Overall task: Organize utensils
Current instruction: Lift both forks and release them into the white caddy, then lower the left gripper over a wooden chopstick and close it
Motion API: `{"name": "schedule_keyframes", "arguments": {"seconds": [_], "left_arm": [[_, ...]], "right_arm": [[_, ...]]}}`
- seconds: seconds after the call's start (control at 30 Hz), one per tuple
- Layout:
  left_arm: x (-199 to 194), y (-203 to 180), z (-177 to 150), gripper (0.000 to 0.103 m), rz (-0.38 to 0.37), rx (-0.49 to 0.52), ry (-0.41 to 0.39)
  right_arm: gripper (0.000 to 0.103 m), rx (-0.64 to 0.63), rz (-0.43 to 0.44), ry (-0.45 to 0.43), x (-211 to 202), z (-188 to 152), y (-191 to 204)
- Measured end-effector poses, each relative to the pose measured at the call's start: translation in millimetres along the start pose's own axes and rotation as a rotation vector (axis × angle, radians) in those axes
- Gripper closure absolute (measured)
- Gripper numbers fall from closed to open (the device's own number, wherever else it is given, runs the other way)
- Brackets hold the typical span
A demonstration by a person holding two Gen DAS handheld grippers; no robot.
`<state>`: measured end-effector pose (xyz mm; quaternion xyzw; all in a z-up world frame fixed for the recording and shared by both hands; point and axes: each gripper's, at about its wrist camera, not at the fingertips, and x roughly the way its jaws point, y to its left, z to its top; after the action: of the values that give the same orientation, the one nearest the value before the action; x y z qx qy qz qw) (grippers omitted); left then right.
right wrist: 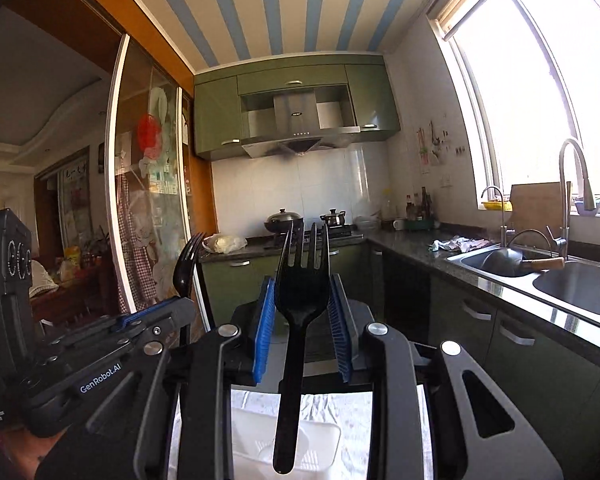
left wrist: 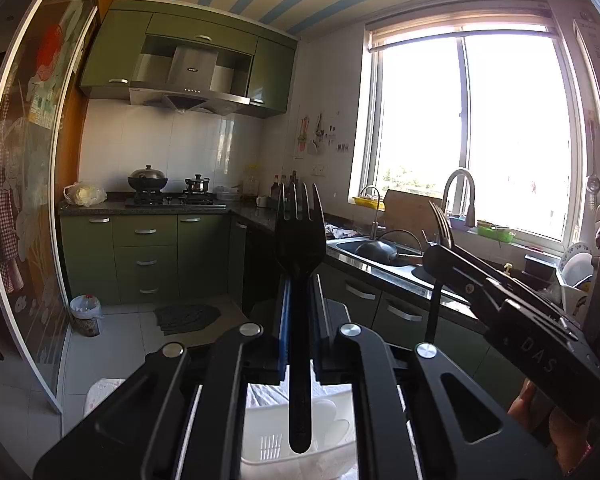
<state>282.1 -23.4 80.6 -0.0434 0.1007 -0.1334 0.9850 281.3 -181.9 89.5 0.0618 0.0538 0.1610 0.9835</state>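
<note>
Cabinets [left wrist: 148, 248]: green | ceiling [right wrist: 260, 8]: blue-striped | window [left wrist: 472, 128]: bright daylight | floor [left wrist: 112, 344]: pale tile | wall [right wrist: 300, 188]: white tile

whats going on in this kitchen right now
A person holds a gripper in each hand, each carrying a black plastic fork upright, tines up. The left gripper is shut on its fork; the right gripper holds the other fork. A white basket sits below them.
</note>
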Motion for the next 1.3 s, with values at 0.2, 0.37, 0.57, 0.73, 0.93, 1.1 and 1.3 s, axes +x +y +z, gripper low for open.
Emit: {"name": "schedule_keyframes", "arguments": {"seconds": [0.2,0.37,0.57,0.73,0.93,1.1,1.3], "left_arm": [[41.8,8.8,-29.8,0.095,0.006,-0.005,0.041],[56.2,18.7,-60.3,0.095,0.027,-0.015,0.111],[57.3,25.2,-82.9,0.094,0.043,-0.009,0.164],[53.2,27.7,-92.5,0.094,0.043,-0.013,0.188],[42.4,25.9,-95.1,0.082,0.032,-0.017,0.203],[22.6,23.9,-87.7,0.082,0.030,-0.026,0.199],[-15.3,18.7,-78.1,0.053,0.032,-0.053,0.299]], "right_arm": [[0.076,-0.030,-0.042,0.055,56.6,-27.8,-3.3],[0.076,-0.040,-0.047,0.069,70.2,-53.8,-5.9],[0.076,-0.068,-0.048,0.084,70.1,-81.8,-2.5],[0.076,-0.080,-0.053,0.096,65.0,-98.2,2.4],[0.076,-0.079,-0.051,0.098,49.1,-105.7,3.0],[0.071,-0.069,-0.043,0.092,21.1,-102.9,1.0],[0.049,-0.055,-0.021,0.117,-42.8,-100.2,-3.8]]}}
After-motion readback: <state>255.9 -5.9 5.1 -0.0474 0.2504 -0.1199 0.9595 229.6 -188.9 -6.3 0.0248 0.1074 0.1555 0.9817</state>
